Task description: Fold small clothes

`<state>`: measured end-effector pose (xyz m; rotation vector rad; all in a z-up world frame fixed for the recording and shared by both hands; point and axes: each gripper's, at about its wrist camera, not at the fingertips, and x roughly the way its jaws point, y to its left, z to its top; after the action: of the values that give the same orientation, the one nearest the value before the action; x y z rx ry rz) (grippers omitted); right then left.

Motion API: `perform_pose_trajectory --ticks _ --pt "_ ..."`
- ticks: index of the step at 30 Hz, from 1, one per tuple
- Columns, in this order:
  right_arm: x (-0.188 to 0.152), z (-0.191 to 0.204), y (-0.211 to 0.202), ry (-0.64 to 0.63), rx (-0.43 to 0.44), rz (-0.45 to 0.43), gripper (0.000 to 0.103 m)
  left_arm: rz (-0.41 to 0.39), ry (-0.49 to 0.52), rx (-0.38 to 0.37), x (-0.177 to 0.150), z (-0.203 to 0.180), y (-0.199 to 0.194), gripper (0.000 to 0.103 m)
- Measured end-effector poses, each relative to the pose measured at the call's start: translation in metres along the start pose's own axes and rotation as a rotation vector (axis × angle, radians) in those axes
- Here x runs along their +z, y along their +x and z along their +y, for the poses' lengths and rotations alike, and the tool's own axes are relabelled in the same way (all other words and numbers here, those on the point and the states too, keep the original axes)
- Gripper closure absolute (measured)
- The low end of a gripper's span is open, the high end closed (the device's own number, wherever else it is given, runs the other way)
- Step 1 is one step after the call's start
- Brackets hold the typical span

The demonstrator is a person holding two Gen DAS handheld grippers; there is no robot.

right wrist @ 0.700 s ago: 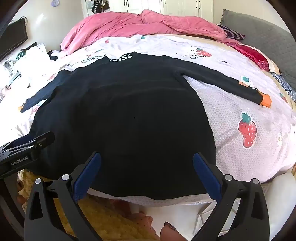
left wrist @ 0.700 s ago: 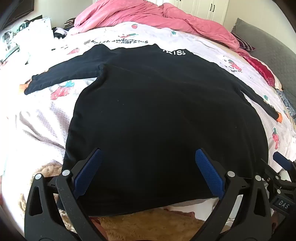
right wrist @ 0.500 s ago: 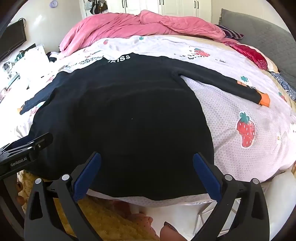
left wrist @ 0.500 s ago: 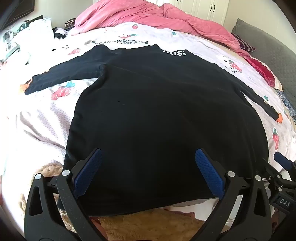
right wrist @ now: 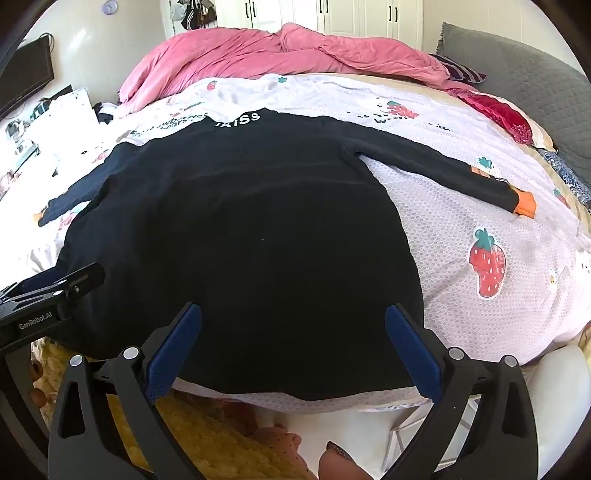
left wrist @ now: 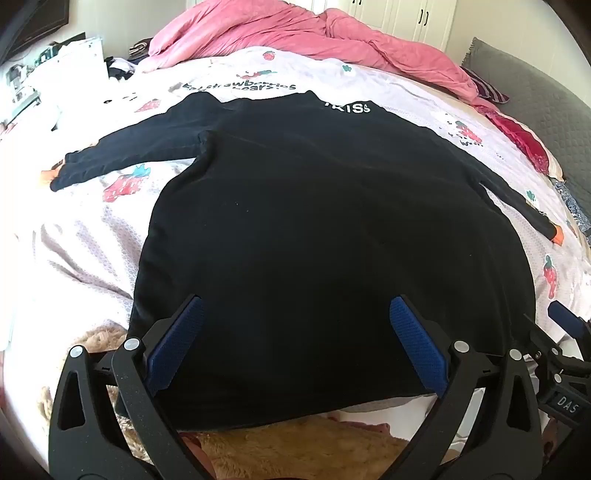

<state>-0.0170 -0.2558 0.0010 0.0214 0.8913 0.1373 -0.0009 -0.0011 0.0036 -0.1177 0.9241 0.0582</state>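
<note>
A black long-sleeved top [left wrist: 314, 229] lies spread flat on the bed, collar with white lettering at the far end, hem at the near edge, both sleeves stretched out sideways with orange cuffs [right wrist: 524, 201]. It also shows in the right wrist view [right wrist: 240, 229]. My left gripper [left wrist: 295, 332] is open and empty, hovering over the hem near its left part. My right gripper [right wrist: 293, 334] is open and empty, over the hem's right part. Each gripper shows at the edge of the other's view.
The bed has a white sheet with strawberry prints [right wrist: 487, 266]. A pink duvet [left wrist: 295, 33] is bunched at the far end, a grey pillow [right wrist: 517, 59] at the far right. A yellow fluffy rug [left wrist: 295, 450] lies below the bed's near edge.
Both grippers have risen and drawn back very slightly. The top has not moved and both grippers stay open.
</note>
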Motion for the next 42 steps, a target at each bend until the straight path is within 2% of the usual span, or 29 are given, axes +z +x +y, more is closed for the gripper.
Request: perform_pose_trajectory --ticks 42 --pt "-0.0013 0.0001 -0.0029 -0.005 -0.004 -0.017 0.004 -0.013 -0.002 0.006 -0.0010 0.0009 -0.0053 0.008"
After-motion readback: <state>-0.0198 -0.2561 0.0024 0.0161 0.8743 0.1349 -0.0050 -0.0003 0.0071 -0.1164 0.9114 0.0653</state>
